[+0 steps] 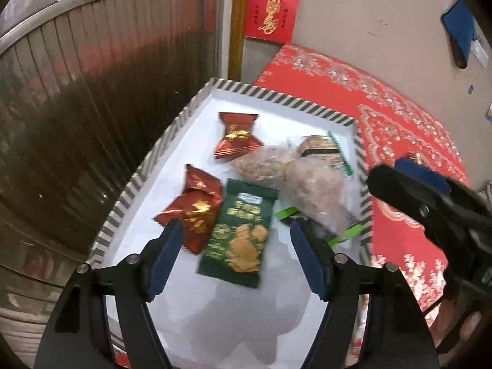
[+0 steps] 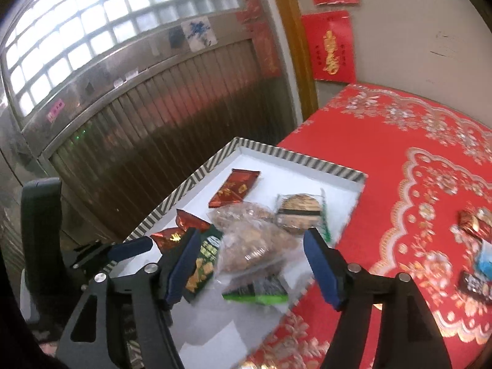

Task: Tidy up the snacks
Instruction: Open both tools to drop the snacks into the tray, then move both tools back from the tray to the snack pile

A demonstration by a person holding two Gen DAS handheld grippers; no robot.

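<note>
A white tray with a striped rim [image 1: 147, 169] [image 2: 196, 175] holds several snacks: a green biscuit packet [image 1: 240, 233] [image 2: 204, 264], red foil packets [image 1: 236, 135] [image 1: 193, 212] [image 2: 236, 187], clear bags of brown snacks [image 1: 313, 193] [image 2: 252, 240] and a round cracker pack [image 2: 296, 212]. My left gripper [image 1: 235, 249] is open and empty, just above the green packet. My right gripper [image 2: 249, 261] is open and empty above the tray's near right side; it also shows in the left wrist view [image 1: 409, 178].
The tray sits at the left edge of a table with a red patterned cloth [image 2: 399, 160]. A few loose snacks [image 2: 476, 246] lie on the cloth at the right. A metal shutter [image 1: 92, 92] and a wall with red paper [image 1: 272, 9] stand behind.
</note>
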